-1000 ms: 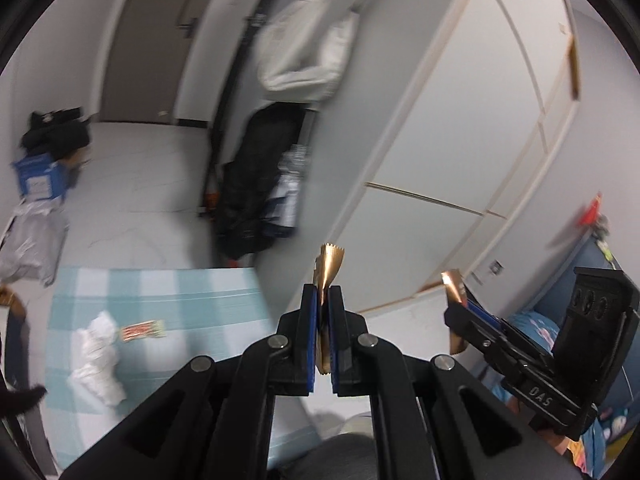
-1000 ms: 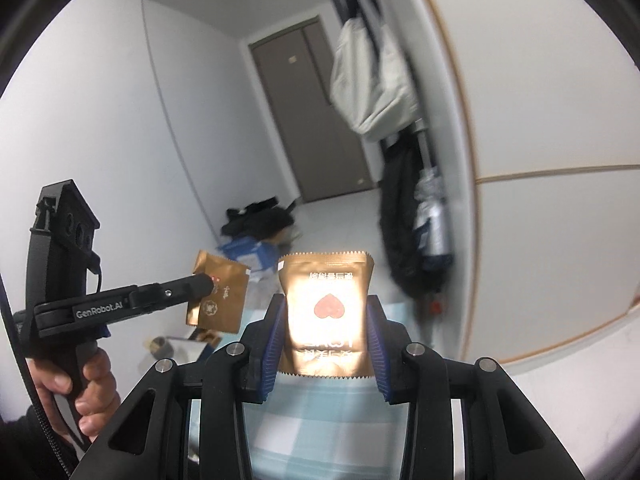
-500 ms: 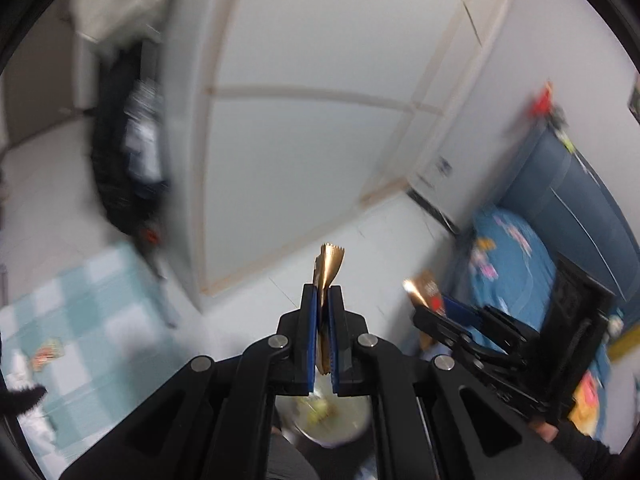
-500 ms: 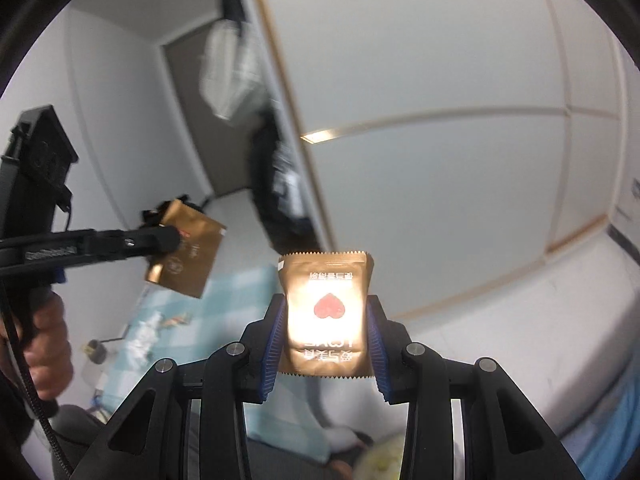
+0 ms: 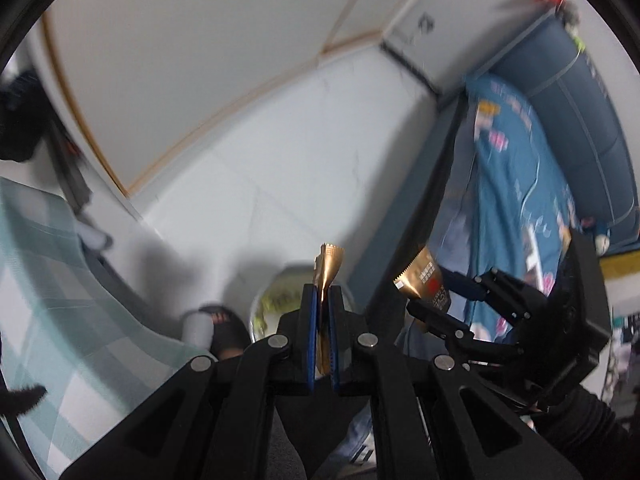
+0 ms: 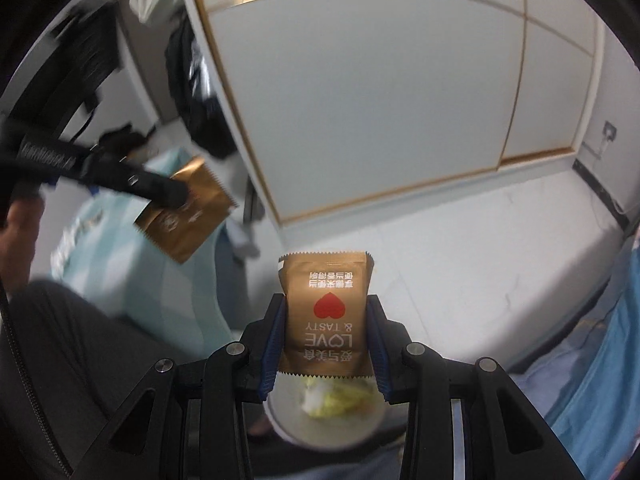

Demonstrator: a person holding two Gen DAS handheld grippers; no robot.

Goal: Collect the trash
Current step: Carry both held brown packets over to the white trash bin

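Note:
My left gripper (image 5: 323,312) is shut on a gold snack wrapper (image 5: 328,264), seen edge-on; it also shows flat in the right wrist view (image 6: 188,208). My right gripper (image 6: 326,336) is shut on a second gold wrapper (image 6: 326,312) with a red heart, also seen in the left wrist view (image 5: 424,280). A white trash bin (image 6: 320,420) holding yellowish scraps sits on the floor just below both wrappers; its rim shows in the left wrist view (image 5: 264,300).
A table with a pale blue checked cloth (image 5: 48,280) stands at the left. A bed with blue bedding (image 5: 520,184) is at the right. White wardrobe doors (image 6: 360,100) stand behind. A slippered foot (image 5: 220,324) is beside the bin.
Both grippers have swung away from the table and tilted down toward the floor. The trash bin has come into view beneath the two held wrappers.

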